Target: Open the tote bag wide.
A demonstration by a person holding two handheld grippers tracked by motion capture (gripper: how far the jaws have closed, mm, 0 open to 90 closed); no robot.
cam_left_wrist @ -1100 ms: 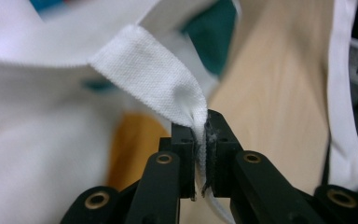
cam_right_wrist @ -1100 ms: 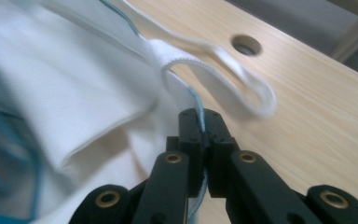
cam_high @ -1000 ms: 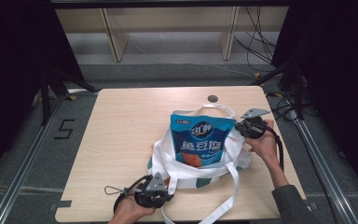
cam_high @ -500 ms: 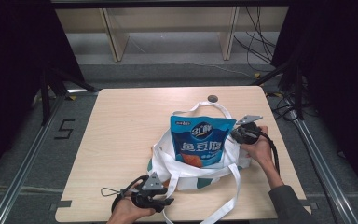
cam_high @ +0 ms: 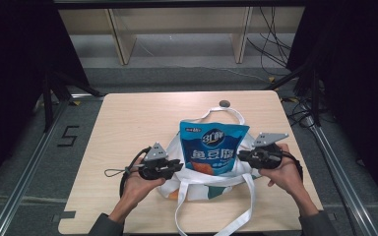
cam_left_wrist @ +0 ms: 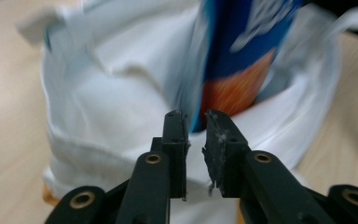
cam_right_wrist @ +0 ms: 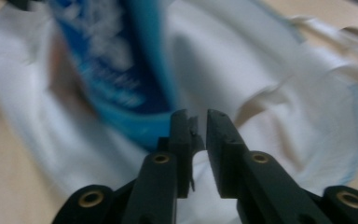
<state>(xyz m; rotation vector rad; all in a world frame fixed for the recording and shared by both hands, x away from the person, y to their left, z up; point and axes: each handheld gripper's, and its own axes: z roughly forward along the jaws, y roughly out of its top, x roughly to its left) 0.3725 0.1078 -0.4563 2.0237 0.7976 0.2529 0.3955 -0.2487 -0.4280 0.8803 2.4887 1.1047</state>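
Left tongs [cam_high: 177, 167] and right tongs [cam_high: 240, 156]: black bodies, each topped with a grey three-cornered plate, black cable looping off the back. Close up, the jaws are matte black bars with brass-coloured rivets, pads scuffed and flecked white. Dark grey sleeves at the wrists.

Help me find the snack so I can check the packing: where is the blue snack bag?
In the high view the blue snack bag stands upright in the white tote bag near the table's middle, between the two grippers.
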